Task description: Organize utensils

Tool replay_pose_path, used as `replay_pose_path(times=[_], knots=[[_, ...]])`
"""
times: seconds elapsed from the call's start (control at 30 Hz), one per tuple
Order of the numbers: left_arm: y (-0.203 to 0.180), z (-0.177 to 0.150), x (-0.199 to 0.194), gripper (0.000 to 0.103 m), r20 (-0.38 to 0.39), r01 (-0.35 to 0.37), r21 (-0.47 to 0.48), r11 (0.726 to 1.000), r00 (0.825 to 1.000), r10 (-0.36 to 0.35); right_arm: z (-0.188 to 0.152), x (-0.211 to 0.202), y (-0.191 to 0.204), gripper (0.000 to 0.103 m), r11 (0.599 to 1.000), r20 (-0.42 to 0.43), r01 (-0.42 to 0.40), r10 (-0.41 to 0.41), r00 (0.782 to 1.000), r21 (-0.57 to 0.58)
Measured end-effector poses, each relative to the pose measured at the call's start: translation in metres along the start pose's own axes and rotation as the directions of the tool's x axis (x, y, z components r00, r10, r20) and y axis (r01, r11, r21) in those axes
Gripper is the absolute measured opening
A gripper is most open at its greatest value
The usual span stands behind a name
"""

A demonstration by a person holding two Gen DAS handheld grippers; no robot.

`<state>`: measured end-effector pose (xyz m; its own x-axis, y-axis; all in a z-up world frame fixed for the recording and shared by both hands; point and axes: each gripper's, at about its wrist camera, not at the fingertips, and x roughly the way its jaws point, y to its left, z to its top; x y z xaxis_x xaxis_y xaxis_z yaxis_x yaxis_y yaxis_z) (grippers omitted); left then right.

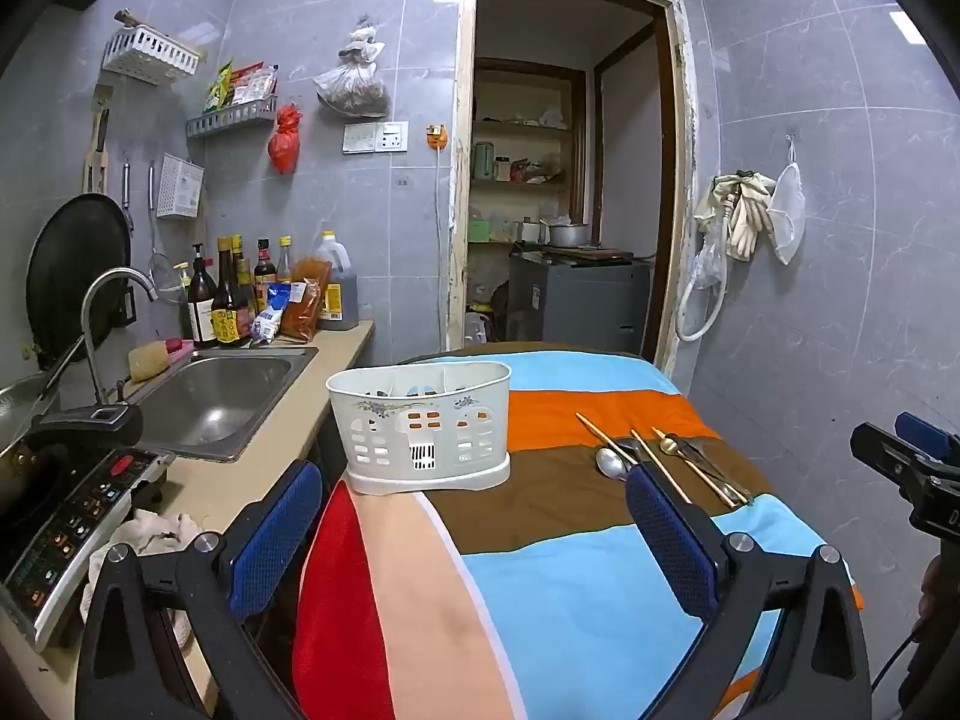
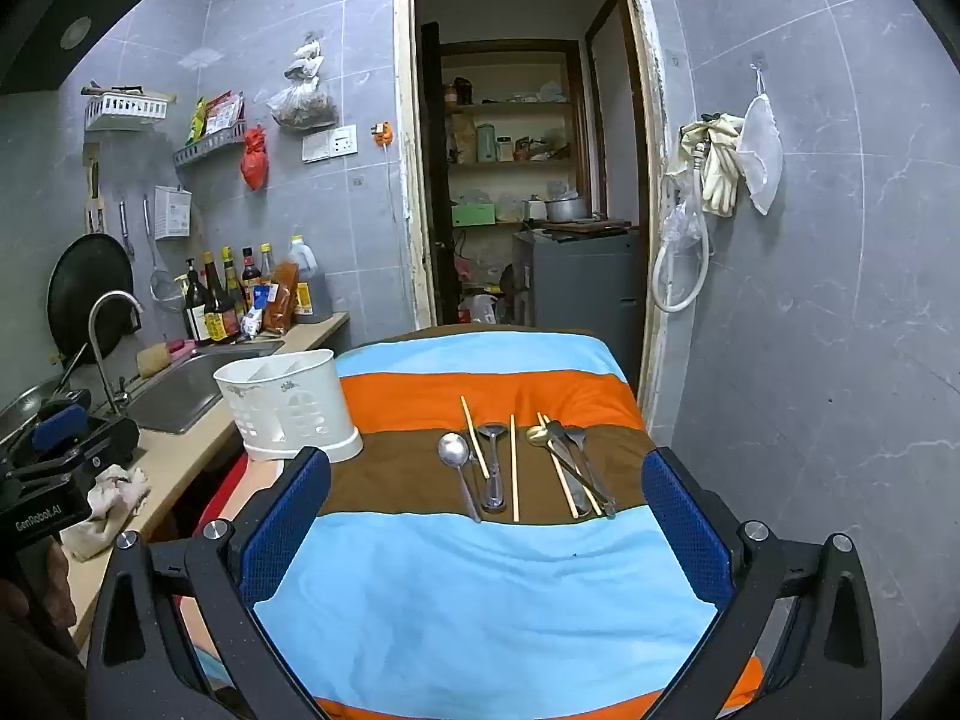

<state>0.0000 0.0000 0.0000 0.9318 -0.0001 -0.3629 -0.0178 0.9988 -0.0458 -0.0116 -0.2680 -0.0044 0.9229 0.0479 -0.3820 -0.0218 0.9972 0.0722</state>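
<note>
Both tools hanging spread above the striped tabletop, utensils lying loose beside the caddy.

Left wrist view: the left tool (image 1: 474, 531) is hovering with fingers spread wide and gripping nothing, the white utensil caddy (image 1: 423, 426) standing just ahead on the striped cloth (image 1: 576, 588), a spoon (image 1: 612, 464) and chopsticks (image 1: 660, 465) lying to its right. Right wrist view: the right tool (image 2: 486, 528) is likewise spread and empty, pointing at the utensils (image 2: 528, 468) lying in a row on the brown stripe, the caddy sitting at the cloth's left edge near the sink (image 2: 180, 387).

Both wrist cameras look slightly downward along the striped cloth (image 1: 570, 588) toward the far doorway (image 2: 528, 138), the left nearer the sink (image 1: 210, 396), sharing the white caddy (image 2: 288, 408).
</note>
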Motion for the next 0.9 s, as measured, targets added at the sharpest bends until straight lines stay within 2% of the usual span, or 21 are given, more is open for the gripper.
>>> replay_pose_path(times=[0.37,0.77,0.9], knots=[[-0.001,0.0,0.0,0.102,0.002,-0.004,0.016,1.0,1.0,0.004,0.002,-0.002,-0.001,0.102,1.0,0.001,-0.005,0.005,1.0,0.0],[0.0,0.0,0.0,0.102,0.002,-0.001,0.016,1.0,1.0,0.001,-0.011,-0.001,0.002,0.102,1.0,-0.001,-0.004,0.004,1.0,-0.004],[0.0,0.0,0.0,0.102,0.003,0.0,0.016,1.0,1.0,0.0,-0.004,-0.001,0.002,0.102,1.0,-0.004,-0.002,0.002,1.0,-0.005]])
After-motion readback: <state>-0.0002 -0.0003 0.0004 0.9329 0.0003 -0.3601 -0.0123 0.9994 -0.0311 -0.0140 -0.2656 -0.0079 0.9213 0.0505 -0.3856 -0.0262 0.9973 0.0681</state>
